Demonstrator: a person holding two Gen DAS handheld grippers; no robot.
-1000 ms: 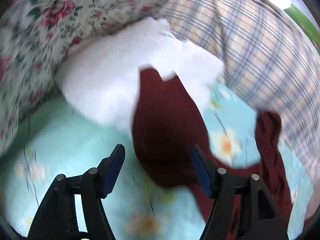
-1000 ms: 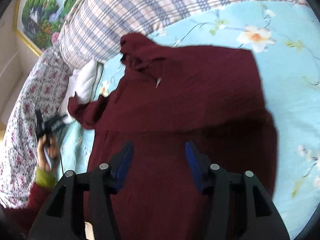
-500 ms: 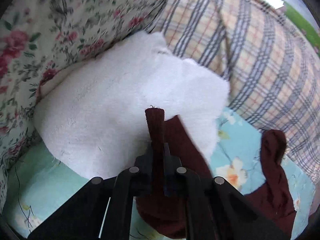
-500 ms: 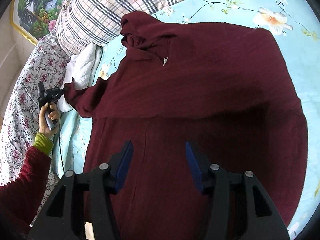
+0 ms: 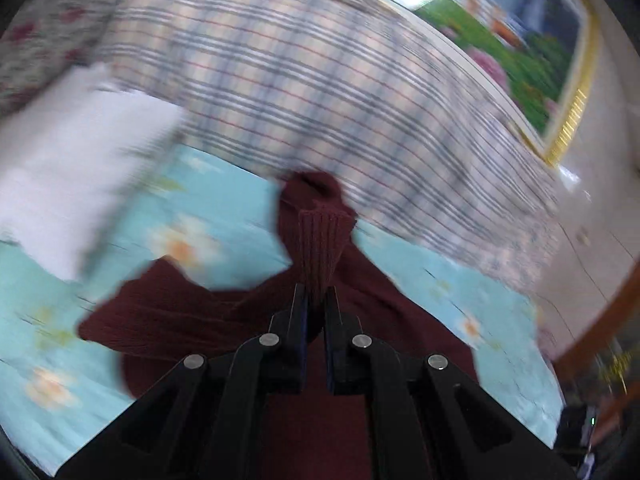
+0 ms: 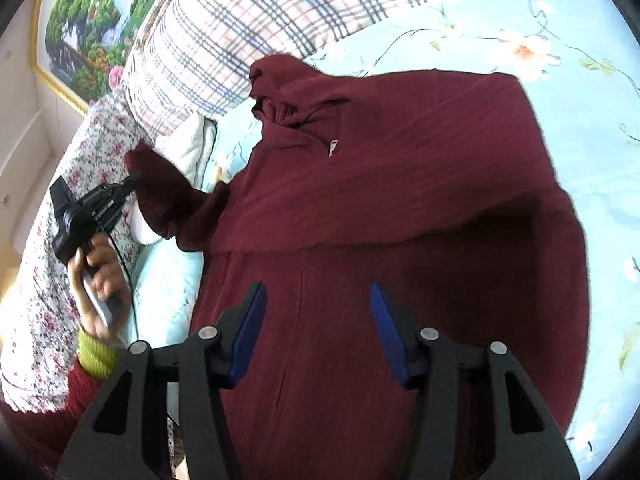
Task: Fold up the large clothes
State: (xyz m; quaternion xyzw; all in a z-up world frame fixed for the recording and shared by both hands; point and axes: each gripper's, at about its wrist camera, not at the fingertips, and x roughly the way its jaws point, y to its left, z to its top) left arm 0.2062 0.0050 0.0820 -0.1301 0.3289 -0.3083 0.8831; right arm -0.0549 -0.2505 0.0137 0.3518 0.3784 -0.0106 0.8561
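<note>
A dark red knitted sweater (image 6: 400, 208) lies spread on the light blue flowered bedsheet (image 6: 560, 52), its collar toward the checked pillow. My left gripper (image 5: 316, 300) is shut on the ribbed cuff (image 5: 322, 240) of the left sleeve, which stands up between the pads. In the right wrist view that same left gripper (image 6: 134, 180) holds the sleeve (image 6: 168, 196) lifted at the sweater's left side, with a hand (image 6: 100, 276) around its handle. My right gripper (image 6: 316, 320) hovers open over the sweater's lower body, with nothing between its blue pads.
A checked pillow (image 6: 248, 32) and a floral quilt (image 6: 44, 280) border the bed's head and left side. A white fluffy cloth (image 5: 68, 160) lies by the pillow. A framed landscape picture (image 5: 540, 52) hangs on the wall behind.
My left gripper shut on the sleeve cuff, then swung it away from the white cloth toward the sweater's body. The right gripper stayed over the sweater.
</note>
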